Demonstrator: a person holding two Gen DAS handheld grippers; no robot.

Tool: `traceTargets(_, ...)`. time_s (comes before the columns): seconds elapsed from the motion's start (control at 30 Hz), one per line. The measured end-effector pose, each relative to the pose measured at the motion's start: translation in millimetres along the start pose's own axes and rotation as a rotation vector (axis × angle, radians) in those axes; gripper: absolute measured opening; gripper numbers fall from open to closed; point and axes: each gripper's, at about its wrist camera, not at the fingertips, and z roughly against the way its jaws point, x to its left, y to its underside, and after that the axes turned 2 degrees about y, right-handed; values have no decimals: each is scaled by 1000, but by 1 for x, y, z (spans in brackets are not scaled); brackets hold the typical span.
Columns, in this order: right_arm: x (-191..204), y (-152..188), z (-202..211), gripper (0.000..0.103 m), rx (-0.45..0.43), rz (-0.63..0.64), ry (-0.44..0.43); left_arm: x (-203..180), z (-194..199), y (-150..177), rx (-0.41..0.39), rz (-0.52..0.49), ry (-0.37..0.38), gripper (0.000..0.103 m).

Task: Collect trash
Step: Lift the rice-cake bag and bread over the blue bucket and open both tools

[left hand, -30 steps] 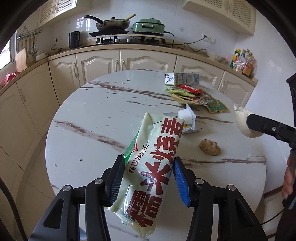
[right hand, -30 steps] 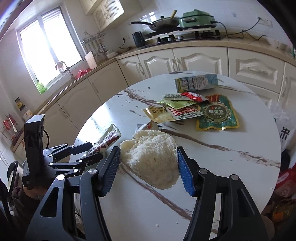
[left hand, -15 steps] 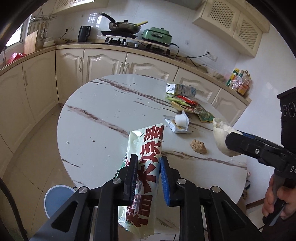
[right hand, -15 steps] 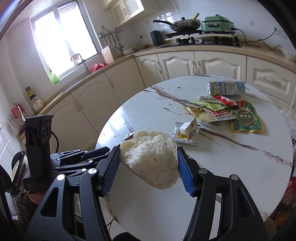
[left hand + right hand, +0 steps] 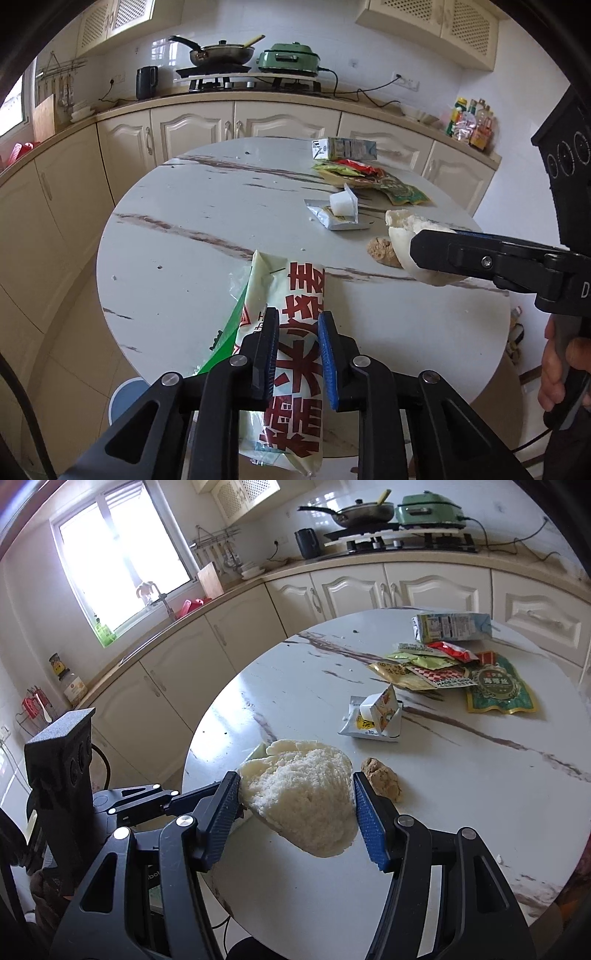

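A long white wrapper with red characters (image 5: 295, 332) is being held by the left hand-held gripper (image 5: 295, 354), whose jaws are closed narrowly around its middle, so that both ends are hanging free above the near edge of the round table (image 5: 207, 206). In the lower centre of the right wrist view, a torn white bun (image 5: 303, 797) is being carried by the right hand-held gripper (image 5: 297, 812) – its jaws are standing fairly wide because the piece is bulky and soft, and a tighter grip would probably crush it. Both items are being kept lifted, apart from the table; it is judged that they are being taken toward a bin, which cannot be identified with certainty in these views.

More trash is being left on the table for now: a small brown lump (image 5: 382, 779) just beside the bun, an opened small carton on a foil sachet (image 5: 376, 720) in the middle, and in the upper right a pile of snack packets (image 5: 454, 675) with a drink carton (image 5: 450, 627) lying behind it. These are grouped together – probably so they can be collected one by one afterwards.
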Motion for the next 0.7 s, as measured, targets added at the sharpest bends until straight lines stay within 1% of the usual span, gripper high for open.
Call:
traceTargets(0.03,-2,1,0,58,1,-4,-3,-1,1,0,1,-3,-5,27)
traceTargets(0.07,-4,2,0,58,2,-8,-5,-3,3,0,-11,-8,-25,44)
traceTargets(0.1,-5,3,-1,58,2,-11,-7,-6,4,2,-20,-18,-44,55)
traceTargets(0.13,-7,4,-1,58,3,-13,-9,-7,6,2,-27,-35,-76,75)
traceTargets(0.17,-8,4,-2,58,5,-15,-15,-8,8,4,-32,-47,-94,80)
traceTargets(0.23,-9,5,-3,58,6,-16,-19,-9,4,4,-3,-59,-110,80)
traceTargets(0.3,-10,5,-4,58,7,-19,-24,-7,-1,4,21,-47,-105,80)
traceTargets(0.33,-11,5,-5,58,6,-23,-26,-8,-7,5,40,-44,-100,77)
traceTargets(0.37,-12,5,-6,58,6,-25,-29,-8,-11,4,58,-48,-99,71)
traceTargets(0.43,-12,4,-6,58,3,-24,-33,-13,-20,4,90,-55,-89,67)
traceTargets(0.5,-13,4,-5,58,1,-21,-35,-17,-24,2,82,-75,-82,65)
traceTargets(0.53,-13,3,-5,58,0,-22,-34,-19,-25,1,80,-79,-64,61)
traceTargets(0.6,-13,2,-5,58,-2,-22,-34,-21,-27,-2,79,-86,-60,58)
traceTargets(0.7,-9,0,-6,58,-3,-15,-33,-17,-24,-3,45,-48,-25,54)
